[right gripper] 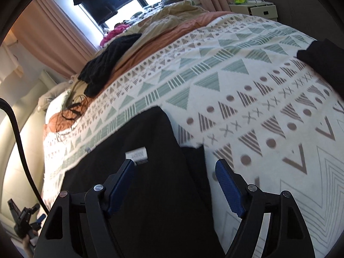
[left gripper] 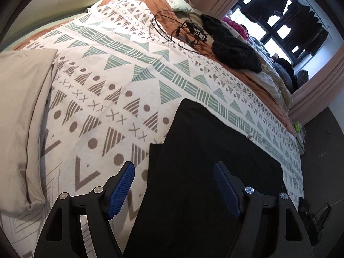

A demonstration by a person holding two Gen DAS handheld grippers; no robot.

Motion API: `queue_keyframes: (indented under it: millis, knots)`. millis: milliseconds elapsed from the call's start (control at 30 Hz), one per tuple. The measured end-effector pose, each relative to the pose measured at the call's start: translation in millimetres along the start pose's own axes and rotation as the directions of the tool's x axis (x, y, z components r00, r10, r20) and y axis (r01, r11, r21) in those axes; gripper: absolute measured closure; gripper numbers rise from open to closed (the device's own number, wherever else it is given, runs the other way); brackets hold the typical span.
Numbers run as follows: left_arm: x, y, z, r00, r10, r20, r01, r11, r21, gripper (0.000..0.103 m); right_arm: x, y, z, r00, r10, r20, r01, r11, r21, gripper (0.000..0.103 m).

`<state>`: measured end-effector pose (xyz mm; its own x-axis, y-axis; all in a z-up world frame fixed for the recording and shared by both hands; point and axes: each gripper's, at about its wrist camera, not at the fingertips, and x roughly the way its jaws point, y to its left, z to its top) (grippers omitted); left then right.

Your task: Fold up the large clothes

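Note:
A large black garment lies flat on a bed under a white blanket patterned with green and brown triangles. My left gripper hangs open just above the garment's left edge, its blue pads wide apart and holding nothing. In the right wrist view the same black garment shows a white label near its upper edge. My right gripper is open over it too, and its left fingertip is close to the label. Whether the pads touch the cloth is unclear.
A beige folded cloth lies at the left. A black knit garment, tangled cables and piled clothes sit toward the window. More black cloth shows at the right edge. A white nightstand stands beyond the bed.

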<state>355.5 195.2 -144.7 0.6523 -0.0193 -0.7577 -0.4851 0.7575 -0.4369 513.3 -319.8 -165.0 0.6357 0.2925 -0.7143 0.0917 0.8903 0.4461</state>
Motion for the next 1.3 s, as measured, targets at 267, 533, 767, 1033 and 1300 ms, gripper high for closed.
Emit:
queue_keyframes:
  millis: [267,533,767,1033,1300]
  knots:
    - [-8,18,-41,0.997,0.018,-0.079,-0.017,1.000,0.022,0.043,-9,-9,-40,0.996,-0.034,-0.079,0.031,0.999,-0.041,0.035]
    - [-6,34,-79,0.987,0.021,-0.162,-0.019,1.000,0.016,0.065,-21,-18,-72,0.991,-0.057,-0.118,0.051,0.997,-0.059,0.062]
    - [-20,30,-87,0.992,0.025,-0.123,-0.018,0.998,0.053,0.095,-34,-23,-83,0.995,-0.023,-0.096,0.017,0.998,-0.062,0.100]
    - [-28,38,-101,0.991,0.031,-0.132,-0.025,0.999,0.046,0.099,-53,-38,-102,0.997,-0.012,-0.073,0.010,0.999,-0.034,0.102]
    - [-25,53,-120,0.987,0.060,-0.148,-0.056,0.998,0.035,0.099,-50,-52,-122,0.995,-0.038,-0.092,0.036,0.999,-0.013,0.102]
